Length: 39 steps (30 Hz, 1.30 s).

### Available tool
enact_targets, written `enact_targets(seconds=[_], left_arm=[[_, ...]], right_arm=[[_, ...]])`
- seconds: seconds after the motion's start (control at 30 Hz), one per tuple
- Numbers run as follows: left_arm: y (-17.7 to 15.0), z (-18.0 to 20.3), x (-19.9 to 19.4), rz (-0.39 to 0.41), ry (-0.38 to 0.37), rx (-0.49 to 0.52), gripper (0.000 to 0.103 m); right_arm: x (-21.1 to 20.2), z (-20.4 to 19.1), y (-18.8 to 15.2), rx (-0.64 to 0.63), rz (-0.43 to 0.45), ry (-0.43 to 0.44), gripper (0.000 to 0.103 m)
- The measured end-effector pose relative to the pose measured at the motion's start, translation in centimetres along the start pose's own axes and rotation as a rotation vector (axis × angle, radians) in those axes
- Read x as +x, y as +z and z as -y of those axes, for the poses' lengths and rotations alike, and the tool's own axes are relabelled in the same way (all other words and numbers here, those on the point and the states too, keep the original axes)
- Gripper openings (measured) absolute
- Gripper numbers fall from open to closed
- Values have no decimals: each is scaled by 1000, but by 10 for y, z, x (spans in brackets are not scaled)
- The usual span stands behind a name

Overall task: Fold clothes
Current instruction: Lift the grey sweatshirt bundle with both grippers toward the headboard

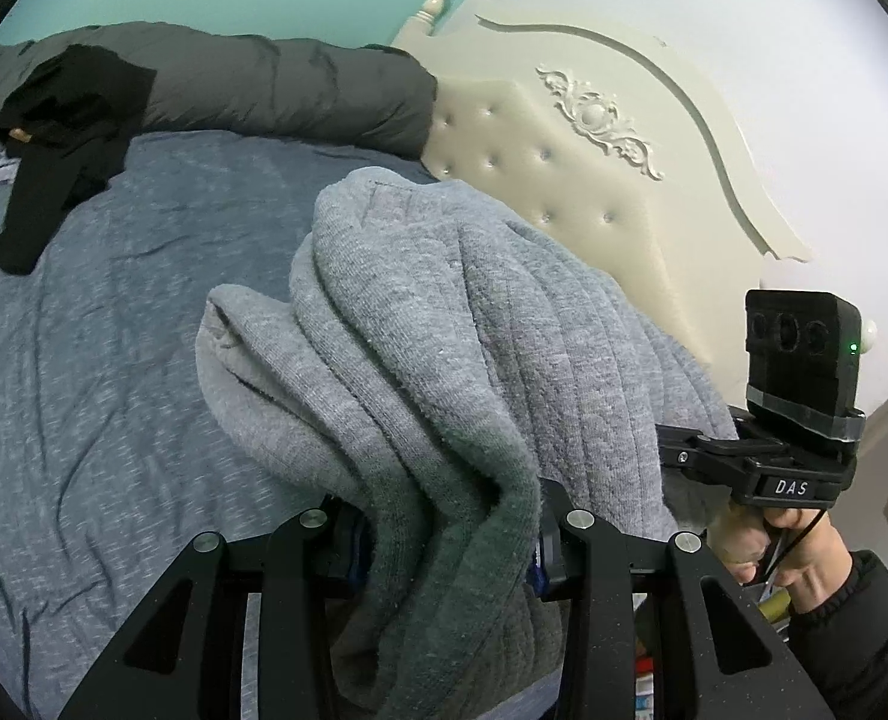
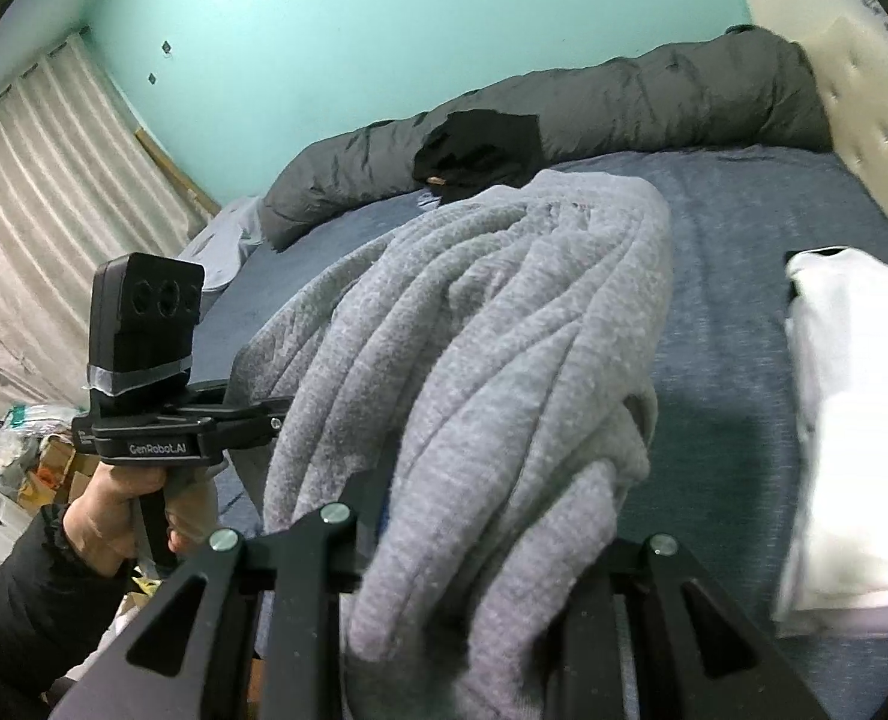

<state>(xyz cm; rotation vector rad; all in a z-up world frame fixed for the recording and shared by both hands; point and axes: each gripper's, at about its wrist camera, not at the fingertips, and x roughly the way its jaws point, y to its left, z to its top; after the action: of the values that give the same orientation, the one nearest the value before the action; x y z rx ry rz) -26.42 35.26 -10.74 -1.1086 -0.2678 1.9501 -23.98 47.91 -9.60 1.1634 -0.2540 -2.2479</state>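
Grey and fuzzy, that is the cloth bunched up right in front of me. My left gripper [image 1: 444, 546] is closed on a thick fold of the grey sweater [image 1: 444, 324], and the cloth fills the gap between its jaws. My right gripper [image 2: 474, 570] is pinching another bunch of the same sweater [image 2: 492, 324]. So the sweater hangs between my two grippers, lifted up above the blue bed sheet [image 1: 84, 312], with its folds drooping down in long soft ridges. I think it is soft and floppy, and a bit heavy for cloth, because it sags a lot where nothing holds it. It looks thick and warm, not slippery, so it should stay in the jaws. I think it would be best to hold it by an edge or a corner, not by a fat bunch like now, so it can spread out flat. Past the sweater, in the left view, I can see my right hand [image 1: 804, 546] on its handle. Farther off, some black clothes [image 1: 60, 138] lie on the sheet next to a long dark grey quilt [image 1: 276, 84] rolled along the far side. A cream headboard [image 1: 594, 180] stands at the end of the bed. In the right view some folded white cloth [image 2: 852, 420] sits on the sheet, beside the sweater.
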Motion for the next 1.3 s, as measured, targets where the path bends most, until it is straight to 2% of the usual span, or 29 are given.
enact_targets(seconds=[0.63,0.93,1.3], left_arm=[[34,92,50,-1,-12,86,40],[55,124,85,7,-43,96,40],[79,154,135,23,-52,93,41]], right_arm=[[-89,50,3,-23,37,-146,25],[-125,84,19,-43,34,-202,25],[-142,130,32,-93,16,-255,25]])
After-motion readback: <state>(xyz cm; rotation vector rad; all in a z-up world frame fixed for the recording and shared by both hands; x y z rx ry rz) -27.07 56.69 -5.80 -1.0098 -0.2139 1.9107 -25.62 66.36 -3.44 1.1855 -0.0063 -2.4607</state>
